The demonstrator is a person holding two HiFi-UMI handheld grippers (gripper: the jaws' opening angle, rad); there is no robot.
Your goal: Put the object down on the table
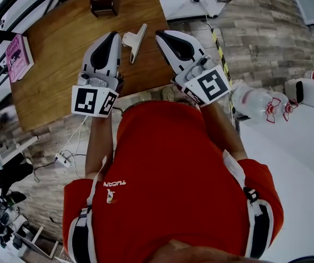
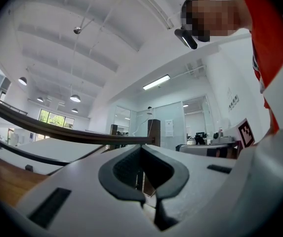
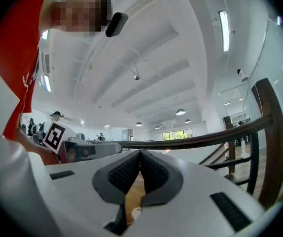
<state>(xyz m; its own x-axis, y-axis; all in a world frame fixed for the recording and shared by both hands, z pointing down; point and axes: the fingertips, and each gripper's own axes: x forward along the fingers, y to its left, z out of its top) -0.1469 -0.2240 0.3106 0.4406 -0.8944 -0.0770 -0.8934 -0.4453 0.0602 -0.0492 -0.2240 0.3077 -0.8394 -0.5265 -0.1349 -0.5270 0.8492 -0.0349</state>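
Hovering over the wood table, both grippers point toward 12 o'clock, side by side. Left gripper: jaws clenched, pads meeting at the tips, nothing between them. Right gripper: jaws likewise clenched and empty. Metal clip lies on the table between the two noses, at 1 o'clock from the left one, touching neither. Pink book at the table's 9 o'clock edge. Clear bottle at 4 o'clock from the right gripper.

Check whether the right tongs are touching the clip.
Apart. The head view shows bare table between the right tongs and the clip; tongs shut, empty.
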